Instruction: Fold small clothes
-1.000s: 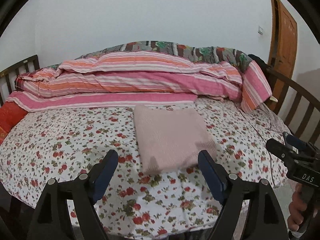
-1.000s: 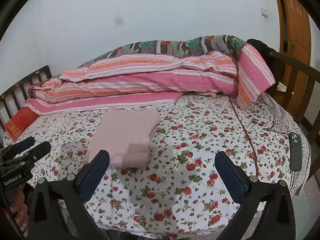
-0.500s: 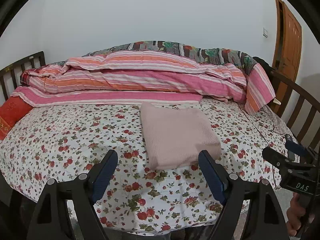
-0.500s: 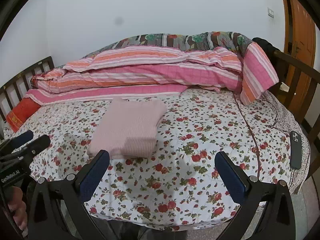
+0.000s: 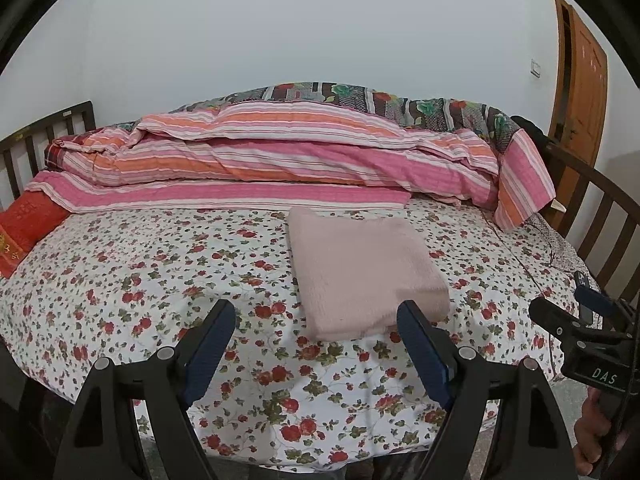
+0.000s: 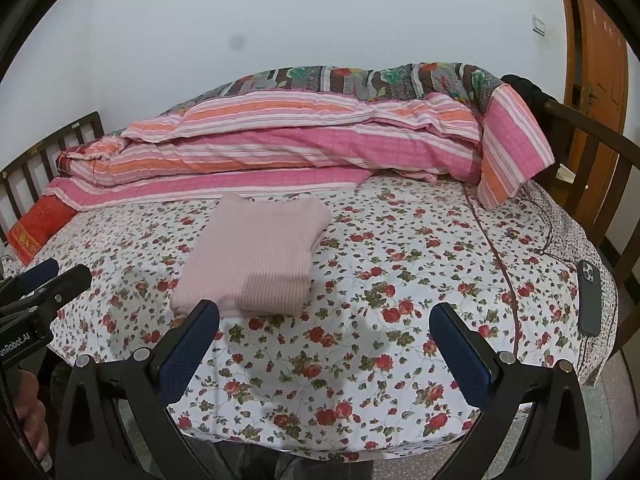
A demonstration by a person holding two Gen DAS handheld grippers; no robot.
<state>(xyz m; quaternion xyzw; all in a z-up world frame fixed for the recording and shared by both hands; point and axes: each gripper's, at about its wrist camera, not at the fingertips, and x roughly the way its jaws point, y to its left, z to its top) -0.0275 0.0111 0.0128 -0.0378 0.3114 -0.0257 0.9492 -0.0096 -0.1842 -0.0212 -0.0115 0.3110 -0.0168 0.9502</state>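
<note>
A pale pink knitted garment [image 5: 362, 268] lies folded into a neat rectangle on the flowered bed sheet [image 5: 160, 272]; it also shows in the right wrist view [image 6: 256, 256]. My left gripper [image 5: 316, 320] is open and empty, held back from the bed's near edge, just in front of the garment. My right gripper [image 6: 326, 318] is open and empty, to the right of the garment, above the sheet [image 6: 400, 280]. Each gripper appears at the side of the other's view: the right one [image 5: 576, 312], the left one [image 6: 48, 276].
A rolled pink and orange striped quilt [image 5: 300, 156] lies along the back of the bed. A red pillow [image 5: 28, 224] is at the left. A dark phone [image 6: 590, 296] lies at the right edge of the bed. Wooden rails [image 6: 592, 152] and a door [image 6: 600, 64] are at the right.
Both grippers have drawn back and risen a little from the bed, so more of the near edge shows. The folded garment has not moved. Both grippers stay open.
</note>
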